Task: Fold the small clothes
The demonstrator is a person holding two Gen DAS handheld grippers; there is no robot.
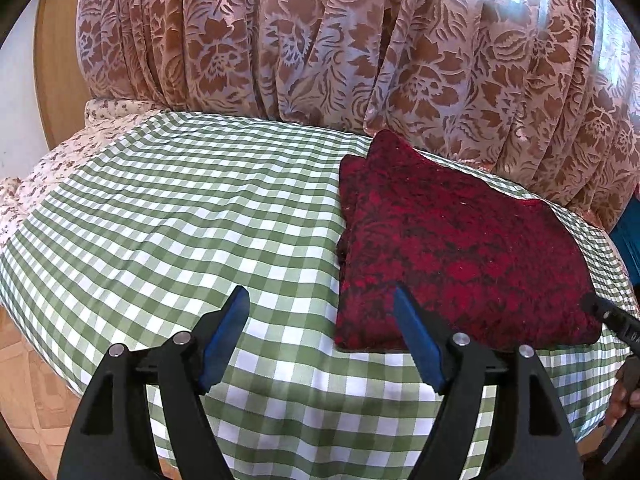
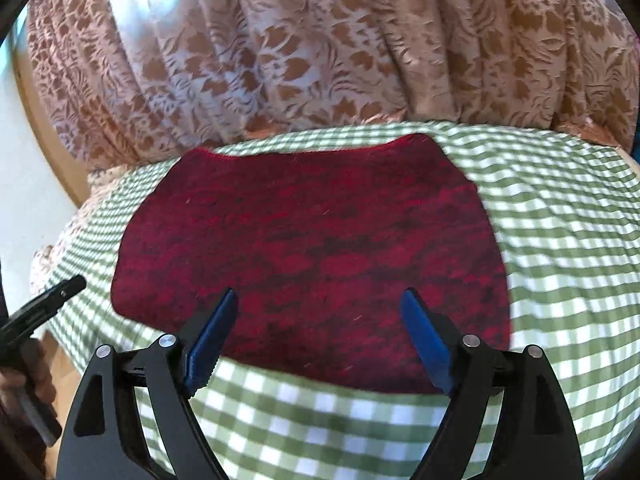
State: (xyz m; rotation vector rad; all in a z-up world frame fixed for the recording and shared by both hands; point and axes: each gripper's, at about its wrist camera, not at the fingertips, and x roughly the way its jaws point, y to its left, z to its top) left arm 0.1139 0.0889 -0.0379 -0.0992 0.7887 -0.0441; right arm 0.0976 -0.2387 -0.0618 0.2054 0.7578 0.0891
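My left claw [image 1: 320, 344] hangs wide and empty at lower centre; my right claw [image 2: 320, 340] gapes wide too, holding nothing. The red knit garment [image 2: 308, 248] lies folded mid-frame on the checked table [image 2: 560, 240]. If I pinch only the top layer, I judge the fold could slide apart.

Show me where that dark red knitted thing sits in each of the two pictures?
Left wrist view: the red knitted garment lies folded right of centre on the checked cloth.
Right wrist view: it fills the middle, straight ahead of the open jaws.
Shared landmark: the floral curtain hanging behind, also seen here.
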